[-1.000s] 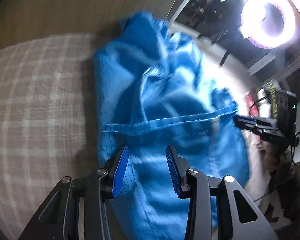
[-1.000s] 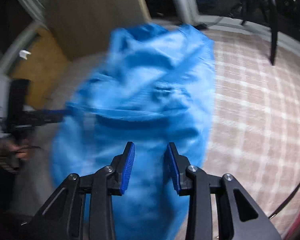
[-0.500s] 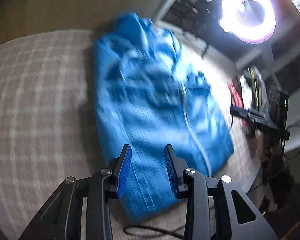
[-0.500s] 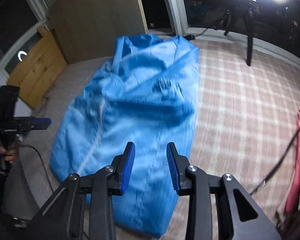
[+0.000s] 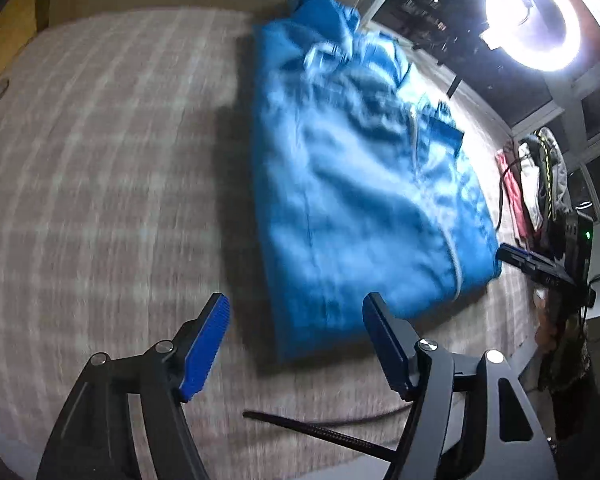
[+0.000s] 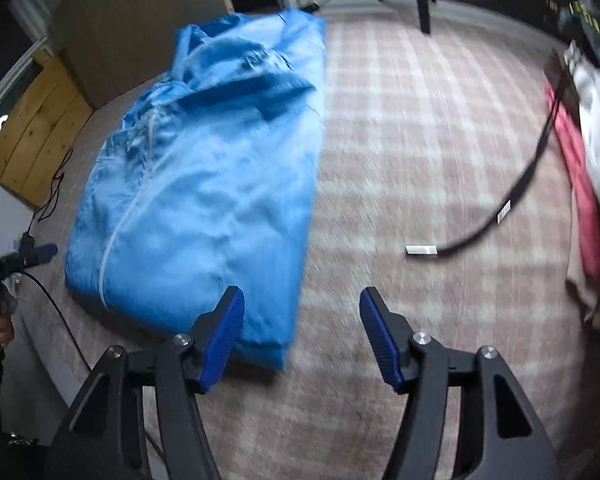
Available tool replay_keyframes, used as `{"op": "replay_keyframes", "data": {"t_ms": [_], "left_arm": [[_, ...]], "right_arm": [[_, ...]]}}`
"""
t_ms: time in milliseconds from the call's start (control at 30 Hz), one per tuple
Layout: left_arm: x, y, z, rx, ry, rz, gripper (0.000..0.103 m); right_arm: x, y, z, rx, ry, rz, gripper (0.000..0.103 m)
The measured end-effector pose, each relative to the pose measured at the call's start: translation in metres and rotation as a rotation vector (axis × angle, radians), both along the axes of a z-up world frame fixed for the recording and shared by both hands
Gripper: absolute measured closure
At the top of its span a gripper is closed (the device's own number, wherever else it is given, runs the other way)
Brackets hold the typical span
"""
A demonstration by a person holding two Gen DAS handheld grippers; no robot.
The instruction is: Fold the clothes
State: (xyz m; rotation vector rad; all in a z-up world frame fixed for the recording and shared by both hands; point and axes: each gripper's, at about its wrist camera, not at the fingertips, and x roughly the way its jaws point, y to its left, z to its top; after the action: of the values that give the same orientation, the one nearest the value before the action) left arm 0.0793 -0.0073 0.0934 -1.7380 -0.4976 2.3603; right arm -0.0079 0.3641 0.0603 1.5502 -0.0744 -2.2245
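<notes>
A blue zip-up jacket [image 5: 352, 184] lies folded lengthwise on a pink-and-white checked bedspread [image 5: 100, 160]; it also shows in the right wrist view [image 6: 212, 184], with its white zipper along the left side. My left gripper [image 5: 296, 328] is open and empty, raised above the jacket's near hem. My right gripper [image 6: 302, 320] is open and empty, raised just off the jacket's near right corner. In the left wrist view the right gripper [image 5: 540, 268] shows at the bed's right edge; in the right wrist view the left gripper [image 6: 24, 258] shows at the left edge.
A black strap with a white tag [image 6: 512, 208] lies on the bedspread to the right. Pink and white clothes [image 6: 588, 152] are piled at the right edge. A bright ring light [image 5: 532, 32] stands behind the bed. A wooden board [image 6: 32, 128] leans at the left.
Both grippers have pulled back from the jacket and opened wide. The jacket, held up a second ago, now lies flat on the bedspread.
</notes>
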Motion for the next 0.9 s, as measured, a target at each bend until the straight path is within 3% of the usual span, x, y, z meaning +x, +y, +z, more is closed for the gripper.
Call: {"op": "replay_keyframes", "data": {"t_ms": [233,300,333,367,400,500,700,900], "left_arm": [[-0.012,0.024,-0.022,0.034,-0.038,-0.042,0.038],[-0.017,0.032,-0.025,0.041,-0.041,-0.067,0.05],[-0.019,0.036,-0.027,0.045,-0.042,-0.08,0.05],[-0.022,0.038,-0.026,0.052,-0.039,-0.086,0.068],[-0.025,0.039,-0.026,0.059,-0.035,-0.092,0.085],[-0.033,0.038,-0.024,0.102,-0.033,-0.1,0.095],[-0.021,0.046,-0.002,0.12,-0.021,-0.166,0.097],[0.023,0.072,0.003,0.103,-0.071,-0.244,0.097]], "right_arm": [[-0.003,0.001,-0.017,-0.137,-0.072,0.052,0.043],[-0.005,-0.002,-0.02,-0.167,-0.095,0.081,0.046],[-0.006,-0.003,-0.022,-0.183,-0.112,0.097,0.053],[-0.007,-0.005,-0.024,-0.2,-0.128,0.114,0.074],[-0.007,-0.006,-0.026,-0.215,-0.143,0.127,0.08],[-0.009,-0.008,-0.026,-0.24,-0.162,0.135,0.09],[0.012,-0.01,0.001,-0.234,-0.122,0.204,0.096],[0.072,-0.004,0.014,-0.204,-0.158,0.243,0.097]]}}
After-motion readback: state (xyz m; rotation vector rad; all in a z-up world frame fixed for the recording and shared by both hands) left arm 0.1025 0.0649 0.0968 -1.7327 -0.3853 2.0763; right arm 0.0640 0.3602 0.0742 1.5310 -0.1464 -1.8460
